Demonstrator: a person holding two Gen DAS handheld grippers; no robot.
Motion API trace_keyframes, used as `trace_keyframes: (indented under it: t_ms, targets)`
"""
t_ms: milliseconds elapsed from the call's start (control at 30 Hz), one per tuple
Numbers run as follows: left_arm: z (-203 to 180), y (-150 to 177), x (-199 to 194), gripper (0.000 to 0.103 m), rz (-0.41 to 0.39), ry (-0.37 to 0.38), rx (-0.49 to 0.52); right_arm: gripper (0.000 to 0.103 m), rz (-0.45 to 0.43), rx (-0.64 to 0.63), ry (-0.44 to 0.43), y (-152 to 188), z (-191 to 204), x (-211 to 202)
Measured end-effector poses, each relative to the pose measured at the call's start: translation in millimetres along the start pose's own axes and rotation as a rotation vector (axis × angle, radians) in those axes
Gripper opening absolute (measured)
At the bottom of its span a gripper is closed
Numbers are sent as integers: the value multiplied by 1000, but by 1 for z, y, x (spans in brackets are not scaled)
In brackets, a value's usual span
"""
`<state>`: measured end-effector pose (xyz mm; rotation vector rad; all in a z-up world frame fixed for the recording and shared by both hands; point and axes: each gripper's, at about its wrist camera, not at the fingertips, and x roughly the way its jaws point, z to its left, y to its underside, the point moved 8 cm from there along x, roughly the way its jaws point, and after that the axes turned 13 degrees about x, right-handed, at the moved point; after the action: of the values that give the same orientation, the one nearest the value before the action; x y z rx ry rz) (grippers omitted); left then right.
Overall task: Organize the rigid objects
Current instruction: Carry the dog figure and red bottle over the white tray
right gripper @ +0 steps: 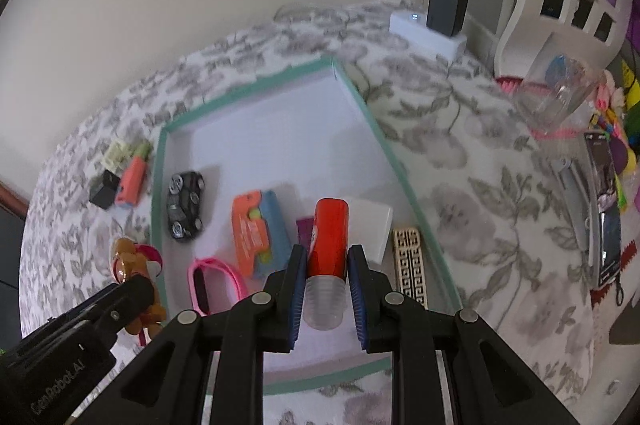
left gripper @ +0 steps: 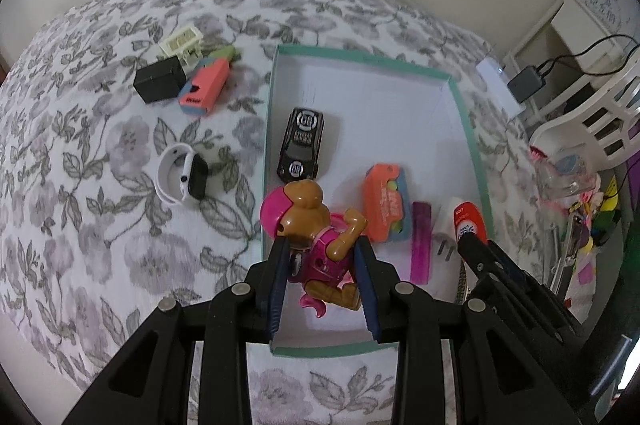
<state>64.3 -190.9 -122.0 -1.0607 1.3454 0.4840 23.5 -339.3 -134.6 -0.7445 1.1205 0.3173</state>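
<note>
Two grippers work over a shallow white box with a teal rim (left gripper: pixel 468 129), which lies on a bed covered in grey floral fabric (left gripper: pixel 100 225).

Left gripper (left gripper: pixel 322 249): jaws closed on a pink-and-brown toy puppy figure (left gripper: pixel 316 237), held at the lower centre of the left wrist view, over the box's near left corner. Whether the figure touches the box floor cannot be told.

Right gripper (right gripper: pixel 328 257): jaws closed on a red tube with a clear ribbed cap (right gripper: pixel 327 257), held at the centre of the right wrist view, over the near end of the box.

Contents of the box:
- black toy car (left gripper: pixel 301 150), against the left wall;
- orange-and-blue toy block (left gripper: pixel 386 203), right of the car;
- purple comb (left gripper: pixel 421 241), just beside the block;
- white plug adapter (left gripper: pixel 446 229), right of the comb;
- pink sunglasses (right gripper: pixel 212 279), lower left in the right wrist view;
- cream patterned case (right gripper: pixel 410 267), along the right wall.

On the bed, left of the box:
- white smartwatch (left gripper: pixel 182 177);
- black cube (left gripper: pixel 160 85), touching a coral-and-blue box (left gripper: pixel 206 87);
- cream plug adapter (left gripper: pixel 182 43), in the upper left.
</note>
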Motion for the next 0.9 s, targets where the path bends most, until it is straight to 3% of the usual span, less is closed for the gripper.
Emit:
trace_keyframes:
  t_ms: [500, 900]
  targets:
    - [-3, 21, 26, 34, 150, -11, 24, 22, 112, -26, 28, 19, -1, 22]
    - [-5, 32, 36, 35, 208, 17, 7, 23, 118, -25, 37, 20, -2, 24]
